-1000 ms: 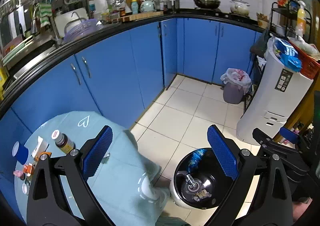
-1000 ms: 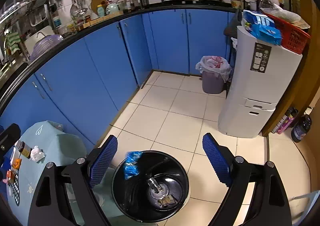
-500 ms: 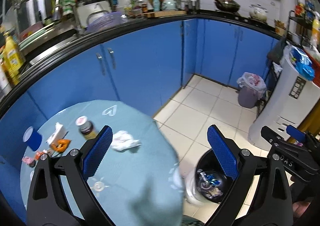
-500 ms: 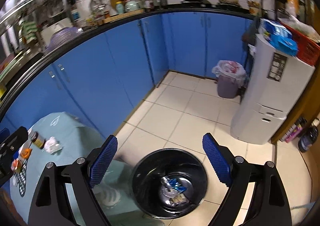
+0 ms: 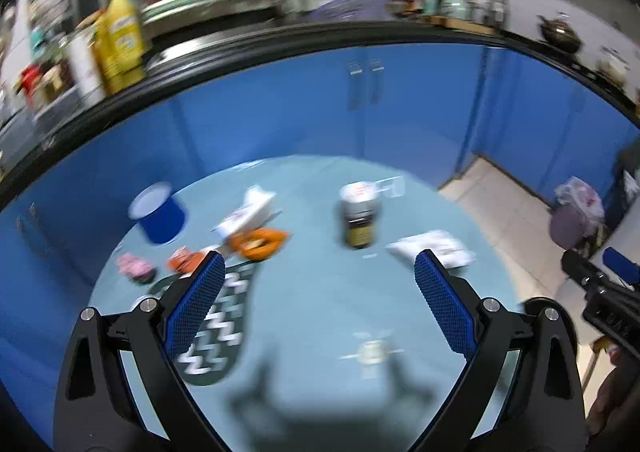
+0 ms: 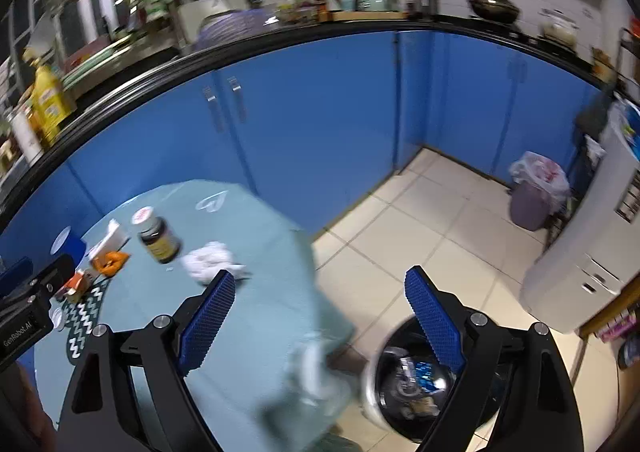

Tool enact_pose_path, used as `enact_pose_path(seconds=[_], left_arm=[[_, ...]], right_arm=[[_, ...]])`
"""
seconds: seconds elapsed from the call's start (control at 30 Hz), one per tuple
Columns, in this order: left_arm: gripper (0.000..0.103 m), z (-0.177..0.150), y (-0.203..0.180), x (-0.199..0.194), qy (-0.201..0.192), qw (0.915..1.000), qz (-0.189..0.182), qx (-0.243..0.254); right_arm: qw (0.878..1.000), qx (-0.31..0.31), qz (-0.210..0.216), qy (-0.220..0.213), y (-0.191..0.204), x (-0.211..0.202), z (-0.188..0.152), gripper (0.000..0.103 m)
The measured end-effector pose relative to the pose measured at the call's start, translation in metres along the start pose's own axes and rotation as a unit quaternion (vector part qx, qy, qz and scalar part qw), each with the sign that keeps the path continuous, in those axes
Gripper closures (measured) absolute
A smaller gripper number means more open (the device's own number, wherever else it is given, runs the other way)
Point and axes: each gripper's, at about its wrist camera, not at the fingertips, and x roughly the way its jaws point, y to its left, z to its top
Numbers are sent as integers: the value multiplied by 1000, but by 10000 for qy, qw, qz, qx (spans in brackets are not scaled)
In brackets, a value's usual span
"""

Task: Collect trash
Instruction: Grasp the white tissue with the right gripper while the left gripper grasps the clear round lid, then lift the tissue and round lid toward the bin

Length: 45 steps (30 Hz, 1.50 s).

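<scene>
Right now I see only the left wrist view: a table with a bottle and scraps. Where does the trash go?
Observer: The right wrist view shows a round bin on the floor, beside the edge of the table.
Operator: Is anything in it?
Observer: Yes, a blue wrapper lies inside with other scraps.
Operator: Is the right gripper carrying something?
Observer: No, the right gripper has its jaws open with nothing between them.

A home kitchen: blue cabinets (image 6: 320, 112) run under a black counter (image 6: 280, 38) crowded with jars, a wok (image 6: 494, 6) and oil bottles (image 5: 120, 40). Pale floor tiles (image 6: 420, 228), a lined waste bin (image 6: 536, 192) in the corner.
</scene>
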Motion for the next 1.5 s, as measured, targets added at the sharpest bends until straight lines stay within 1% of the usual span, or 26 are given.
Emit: enact_pose_path(seconds=[0.1, 0.17, 0.27, 0.4, 0.53, 0.73, 0.93, 0.97, 1.03, 1.1, 1.13, 1.17, 1.2, 1.27, 1.3, 1.33, 1.37, 1.4, 1.43, 1.5], left_arm=[[9, -11, 43, 12, 117, 9991, 352, -201], [9, -19, 67, 17, 204, 9978, 525, -340], [9, -30, 96, 26, 355, 9953, 732, -528], [9, -48, 136, 39, 572, 9910, 931, -777], [9, -60, 159, 53, 764, 9875, 1010, -942], [9, -71, 179, 70, 971, 9841, 992, -1110], [10, -74, 190, 86, 1125, 9812, 983, -1218], [12, -75, 191, 88, 1153, 9807, 984, -1231], [25, -77, 192, 93, 1240, 9797, 970, -1244], [31, -79, 193, 98, 1341, 9783, 932, -1277], [31, -80, 194, 98, 1323, 9783, 871, -1335], [32, -81, 194, 97, 1309, 9784, 889, -1330], [36, -80, 193, 97, 1307, 9788, 896, -1298], [41, -79, 191, 97, 1299, 9793, 867, -1290], [47, -79, 190, 96, 1296, 9796, 851, -1279], [52, -79, 190, 97, 1295, 9799, 834, -1267], [55, -78, 188, 97, 1297, 9802, 824, -1250], [62, -77, 187, 96, 1303, 9804, 800, -1243], [62, -77, 187, 96, 1306, 9804, 800, -1242], [62, -76, 185, 95, 1330, 9805, 749, -1239]], right_arm=[[9997, -181, 143, 91, 28, 13, 1, 18], [9990, -307, 280, 161, 50, 25, 2, 18], [9981, -466, 300, 253, 73, 40, 2, 18], [9974, -557, 240, 387, 90, 58, 3, 18], [9971, -565, 77, 500, 96, 76, 4, 18], [9957, -513, -98, 769, 96, 103, 1, 18], [9933, -532, -109, 1025, 101, 125, -2, 18], [9930, -545, -107, 1044, 102, 127, -2, 18], [9926, -551, -108, 1076, 104, 131, -3, 18], [9923, -582, -131, 1086, 107, 134, -4, 18], [9920, -619, -130, 1090, 108, 134, -5, 18], [9915, -705, -133, 1083, 111, 134, -6, 21], [9911, -784, -152, 1061, 114, 133, -7, 24], [9901, -919, -199, 1044, 118, 131, -8, 45], [9901, -938, -212, 1027, 118, 131, -9, 49], [9903, -930, -222, 1008, 117, 130, -8, 57], [9909, -893, -190, 984, 114, 128, -7, 65], [9917, -856, -144, 949, 112, 125, -6, 69], [9921, -832, -105, 932, 110, 123, -5, 74], [9923, -783, 15, 958, 108, 120, -5, 77]])
